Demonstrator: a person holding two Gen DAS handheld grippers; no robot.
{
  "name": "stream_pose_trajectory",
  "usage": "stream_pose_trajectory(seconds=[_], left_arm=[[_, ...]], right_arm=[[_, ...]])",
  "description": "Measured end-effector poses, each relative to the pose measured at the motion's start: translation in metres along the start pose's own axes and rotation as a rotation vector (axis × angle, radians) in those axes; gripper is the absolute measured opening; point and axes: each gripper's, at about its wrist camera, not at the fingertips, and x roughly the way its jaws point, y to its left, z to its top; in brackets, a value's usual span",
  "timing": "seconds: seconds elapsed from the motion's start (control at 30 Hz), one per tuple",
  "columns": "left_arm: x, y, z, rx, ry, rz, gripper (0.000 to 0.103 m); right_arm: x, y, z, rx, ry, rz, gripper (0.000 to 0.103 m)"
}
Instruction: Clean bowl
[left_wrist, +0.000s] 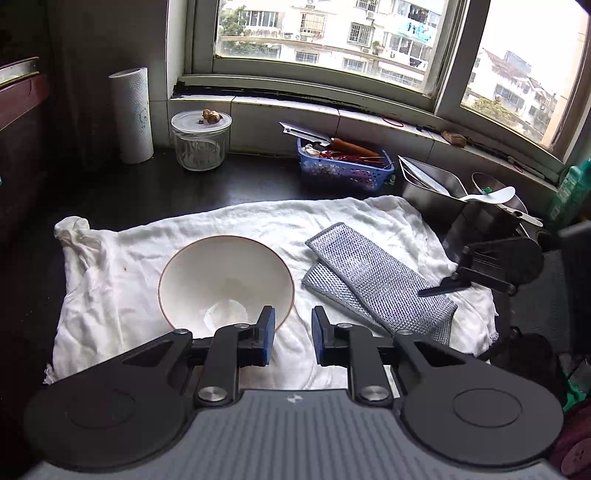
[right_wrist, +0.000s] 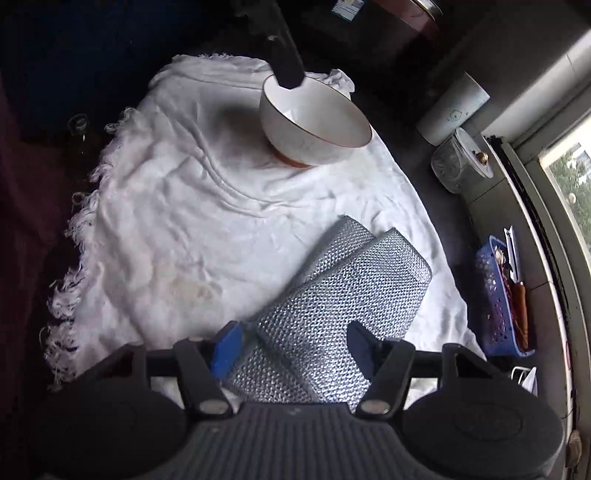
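Note:
A white bowl (left_wrist: 221, 280) (right_wrist: 314, 122) with a thin reddish rim stands upright on a white towel (left_wrist: 110, 295) (right_wrist: 184, 221). My left gripper (left_wrist: 293, 334) hovers at the bowl's near right rim, its blue pads a little apart with only towel between them. In the right wrist view one of its fingers (right_wrist: 288, 66) shows over the bowl's far rim. A folded silver mesh scrubbing cloth (left_wrist: 376, 280) (right_wrist: 332, 288) lies right of the bowl. My right gripper (right_wrist: 293, 343) straddles the cloth's near end, jaws wide, pads not pressing it.
Behind the towel stand a paper towel roll (left_wrist: 133, 114), a lidded glass jar (left_wrist: 201, 140) and a blue basket (left_wrist: 343, 170) with a knife and scraps. Metal containers (left_wrist: 432, 188) and a white spoon (left_wrist: 491, 195) sit at the right, under the window sill.

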Motion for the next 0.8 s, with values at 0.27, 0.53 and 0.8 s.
stream_pose_trajectory(seconds=[0.27, 0.53, 0.8], left_arm=[[-0.015, -0.004, -0.026, -0.081, 0.005, 0.025, 0.02], [-0.018, -0.002, -0.037, -0.168, 0.015, 0.008, 0.02], [-0.016, 0.006, -0.037, -0.176, 0.028, -0.012, 0.025]], right_arm=[[-0.002, -0.034, -0.015, 0.229, 0.011, 0.118, 0.012], [-0.021, -0.061, -0.027, 0.439, -0.045, 0.234, 0.02], [-0.011, -0.062, -0.022, 0.479, -0.054, 0.259, 0.034]])
